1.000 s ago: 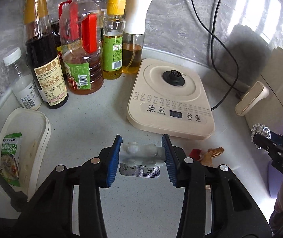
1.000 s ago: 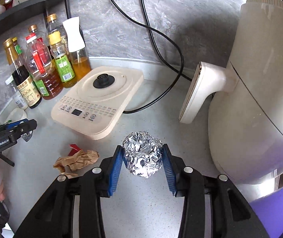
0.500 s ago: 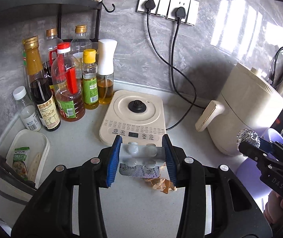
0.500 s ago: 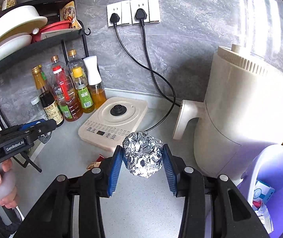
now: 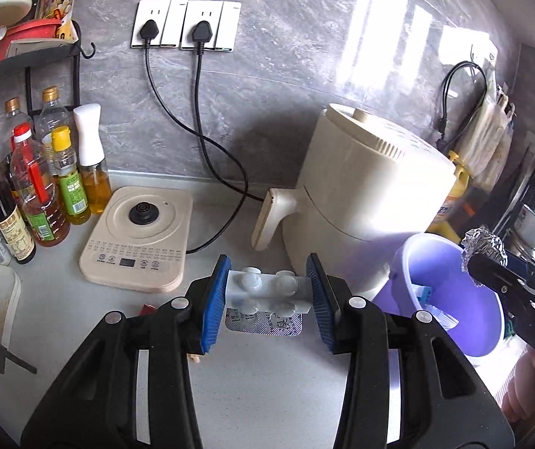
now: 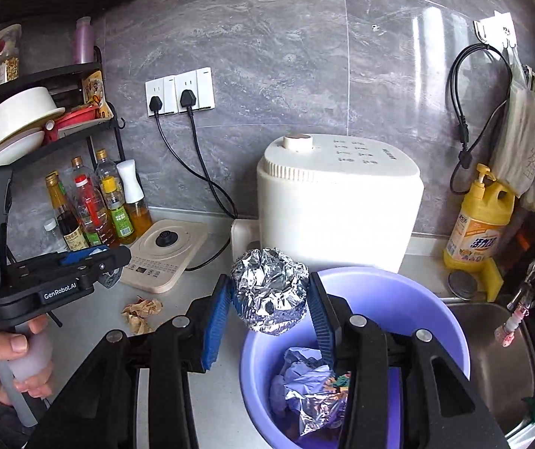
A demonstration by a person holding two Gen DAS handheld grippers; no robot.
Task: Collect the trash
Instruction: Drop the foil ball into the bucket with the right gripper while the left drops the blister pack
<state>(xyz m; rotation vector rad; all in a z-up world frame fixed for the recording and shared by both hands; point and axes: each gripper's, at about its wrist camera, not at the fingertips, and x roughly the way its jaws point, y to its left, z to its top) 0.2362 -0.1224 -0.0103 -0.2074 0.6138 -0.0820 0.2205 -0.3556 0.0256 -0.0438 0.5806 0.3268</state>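
The right gripper [image 6: 269, 308] had its fingers clamped on a foil ball [image 6: 270, 290], held just above the near-left rim of the purple bin [image 6: 450, 321]. In the right wrist view the ball hung at about 10 o'clock of the bin's mouth, over the rim more than over the middle. Inside the bin lay crumpled foil and wrappers [image 6: 310, 393].

The left gripper [image 5: 267, 299] had its fingers clamped on a blister pack [image 5: 267, 292], lifted clear of the tabletop [image 5: 252, 381]. In the left wrist view the bin [image 5: 465, 321] sat at 3 o'clock of that gripper, near but not under it.

The step in hand looked like the drop-off: both pieces were carried, and the foil was closest to release. The next move probably called for shifting the right gripper a little toward the bin's centre, then parting the fingers so the ball fell inside and did not bounce off the rim. The left gripper would then need to swing rightward over the bin without meeting the right one.

A crumpled brown paper [image 6: 142, 310] lay on the tabletop at 9 o'clock of the bin, uncollected.
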